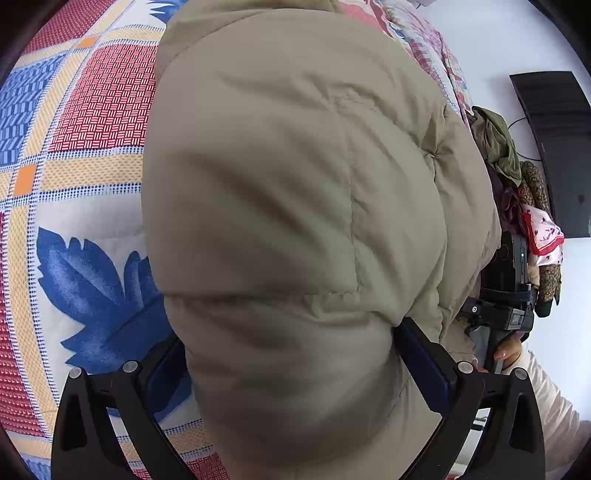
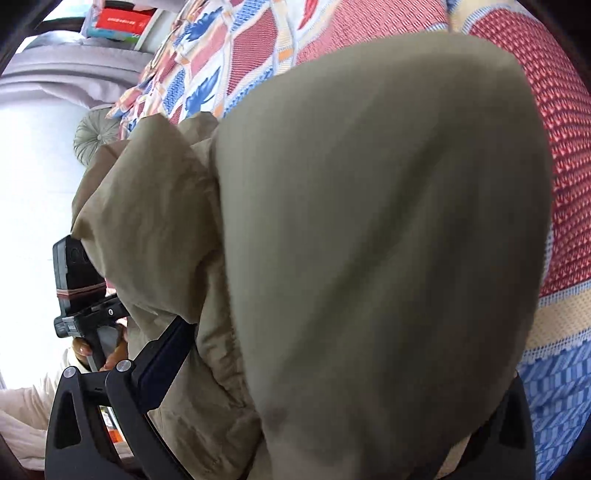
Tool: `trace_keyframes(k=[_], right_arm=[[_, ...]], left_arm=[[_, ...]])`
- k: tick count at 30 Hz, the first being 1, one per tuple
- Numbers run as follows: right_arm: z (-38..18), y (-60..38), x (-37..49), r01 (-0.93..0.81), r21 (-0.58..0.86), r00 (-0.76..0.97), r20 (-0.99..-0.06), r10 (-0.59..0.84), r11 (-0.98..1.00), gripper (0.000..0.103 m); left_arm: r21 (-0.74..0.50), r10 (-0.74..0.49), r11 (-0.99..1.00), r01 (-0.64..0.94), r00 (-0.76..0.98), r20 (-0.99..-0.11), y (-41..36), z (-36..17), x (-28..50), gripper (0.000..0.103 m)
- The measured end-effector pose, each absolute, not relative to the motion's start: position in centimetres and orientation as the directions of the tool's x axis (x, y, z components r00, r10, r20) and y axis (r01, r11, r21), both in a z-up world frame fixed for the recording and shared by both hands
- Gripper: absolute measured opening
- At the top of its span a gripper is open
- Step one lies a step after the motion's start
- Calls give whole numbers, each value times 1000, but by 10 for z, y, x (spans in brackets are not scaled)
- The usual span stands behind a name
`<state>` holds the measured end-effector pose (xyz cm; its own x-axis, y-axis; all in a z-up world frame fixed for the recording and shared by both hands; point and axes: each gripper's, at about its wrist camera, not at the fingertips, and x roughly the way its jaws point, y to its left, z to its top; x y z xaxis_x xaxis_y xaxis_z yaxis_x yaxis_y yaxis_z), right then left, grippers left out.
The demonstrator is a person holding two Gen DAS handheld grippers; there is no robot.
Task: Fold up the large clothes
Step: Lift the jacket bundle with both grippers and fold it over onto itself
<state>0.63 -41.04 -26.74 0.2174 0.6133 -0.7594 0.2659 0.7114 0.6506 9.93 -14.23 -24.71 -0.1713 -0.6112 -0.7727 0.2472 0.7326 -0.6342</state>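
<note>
A puffy khaki quilted jacket (image 1: 295, 192) fills the left wrist view, raised over a patterned quilt (image 1: 85, 184). My left gripper (image 1: 291, 373) is shut on a thick fold of the jacket; both blue-padded fingers (image 1: 424, 362) press into the fabric. In the right wrist view the same jacket (image 2: 369, 240) bulges over my right gripper (image 2: 332, 373), which is shut on another fold; its left finger (image 2: 162, 358) shows, the right one is hidden by cloth. The right gripper's body (image 1: 506, 295) shows in the left wrist view, the left one's body (image 2: 79, 291) in the right wrist view.
The bed's quilt (image 2: 554, 147) has red, blue and cream patches. A pile of clothes (image 1: 524, 206) hangs beside a dark screen (image 1: 557, 147) on the white wall. A round grey cushion (image 2: 96, 137) lies by the bed's far edge, with shelves (image 2: 118, 22) behind.
</note>
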Motion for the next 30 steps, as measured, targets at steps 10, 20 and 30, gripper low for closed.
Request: trace_keyframes(k=[10,20,30], right_arm=[[-263,-409,3,313,657,227,-753,618,686,86],[-246,-403,-8,326,686,283,-727,626,650,49],[-210,-360,2,273,722,325,-691,646,635,42]], left_arm=[[-553,-555,775,306,-88,-827,-163,-234,90,103],[-570,-588,752,332,-53,-807,-137,-219,85,78],[-627,-662,714,312,7,-749,-93,-179,105,73]])
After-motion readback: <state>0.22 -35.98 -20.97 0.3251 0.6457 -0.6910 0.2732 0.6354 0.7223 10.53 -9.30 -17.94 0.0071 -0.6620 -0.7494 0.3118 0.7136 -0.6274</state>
